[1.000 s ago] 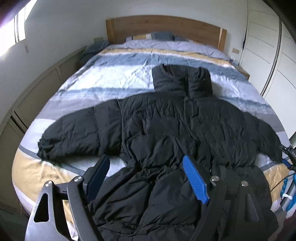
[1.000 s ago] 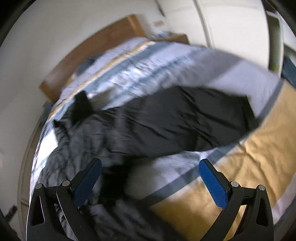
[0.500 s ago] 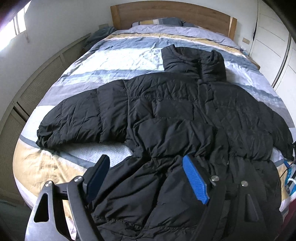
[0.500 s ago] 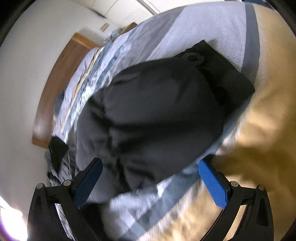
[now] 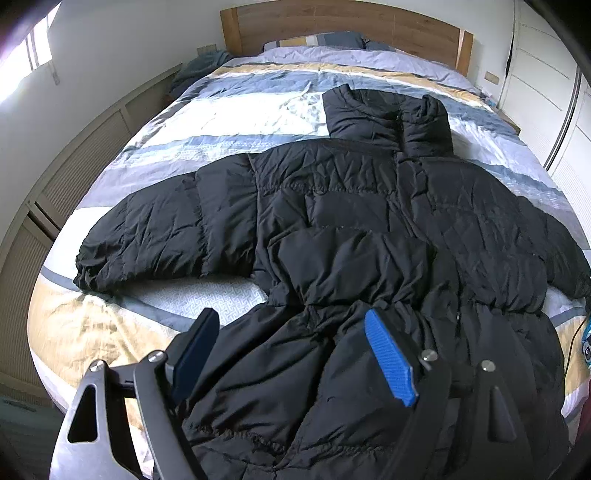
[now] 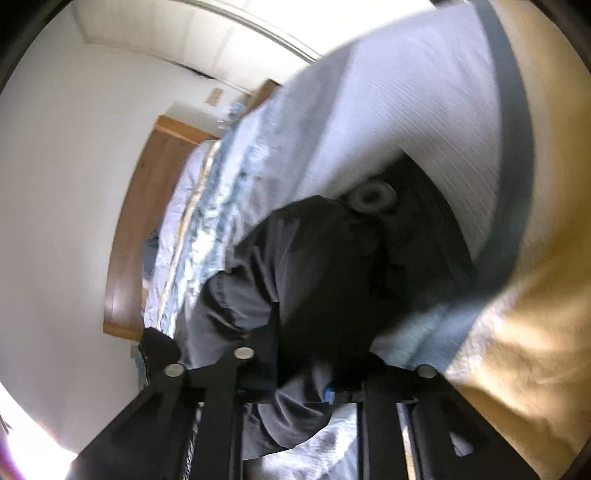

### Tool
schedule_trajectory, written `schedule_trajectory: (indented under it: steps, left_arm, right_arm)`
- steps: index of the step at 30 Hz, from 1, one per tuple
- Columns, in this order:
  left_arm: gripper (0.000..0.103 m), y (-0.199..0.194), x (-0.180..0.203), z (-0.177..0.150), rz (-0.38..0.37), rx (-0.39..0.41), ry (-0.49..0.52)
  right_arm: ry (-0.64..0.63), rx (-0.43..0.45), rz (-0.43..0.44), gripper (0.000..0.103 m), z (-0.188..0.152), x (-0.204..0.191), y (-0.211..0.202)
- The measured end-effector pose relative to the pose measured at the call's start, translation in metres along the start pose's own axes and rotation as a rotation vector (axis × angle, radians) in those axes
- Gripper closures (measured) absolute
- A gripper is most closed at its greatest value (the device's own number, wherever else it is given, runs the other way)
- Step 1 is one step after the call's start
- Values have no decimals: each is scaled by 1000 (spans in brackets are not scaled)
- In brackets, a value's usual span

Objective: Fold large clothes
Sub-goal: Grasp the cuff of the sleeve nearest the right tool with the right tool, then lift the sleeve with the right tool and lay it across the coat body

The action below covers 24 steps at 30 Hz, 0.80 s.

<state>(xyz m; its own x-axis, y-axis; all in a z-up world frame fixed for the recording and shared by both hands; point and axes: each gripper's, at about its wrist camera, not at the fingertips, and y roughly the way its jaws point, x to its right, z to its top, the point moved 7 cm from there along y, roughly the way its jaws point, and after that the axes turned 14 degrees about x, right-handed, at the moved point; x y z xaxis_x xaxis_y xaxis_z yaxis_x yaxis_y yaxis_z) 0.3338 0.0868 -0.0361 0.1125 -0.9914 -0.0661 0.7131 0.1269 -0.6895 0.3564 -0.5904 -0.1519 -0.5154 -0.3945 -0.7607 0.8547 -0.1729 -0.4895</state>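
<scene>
A large black puffer jacket (image 5: 351, 229) lies spread face up on the bed (image 5: 229, 110), sleeves out to both sides, collar toward the headboard. My left gripper (image 5: 291, 354) is open and empty, hovering over the jacket's lower left hem. In the right wrist view the jacket's right sleeve (image 6: 317, 266) fills the middle, its cuff between the jaws. My right gripper (image 6: 306, 373) is closed on that sleeve; the fingertips are buried in black fabric and the view is blurred.
The striped blue, white and mustard duvet (image 5: 85, 332) covers the bed. A wooden headboard (image 5: 332, 26) and pillows stand at the far end. White wardrobe doors (image 5: 546, 74) line the right side, low cabinets (image 5: 74, 158) the left. A cable (image 5: 576, 336) lies at the right edge.
My right gripper has moved in onto the right sleeve cuff and closed on it, rolling sideways. My left gripper has edged forward over the jacket and stays open.
</scene>
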Motion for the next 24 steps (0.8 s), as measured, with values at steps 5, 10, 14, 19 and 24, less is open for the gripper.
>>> schedule_trajectory:
  steps: [5, 10, 14, 19, 24]
  left_arm:
    - [22, -8, -3, 0, -11, 9, -16]
    - [22, -17, -11, -1, -19, 20, -43]
    - [22, -23, -21, -2, -21, 29, -63]
    - [22, -31, -37, -1, -17, 41, -101]
    - [22, -35, -51, -1, -20, 52, -125]
  right_arm:
    - [-104, 20, 94, 93, 10, -44, -13]
    - [-250, 19, 214, 93, 9, -114, -29]
    - [-360, -4, 311, 93, -7, -162, -49]
    - [-483, -53, 409, 93, -43, -216, -65]
    - [-580, -113, 486, 93, -89, -256, -77]
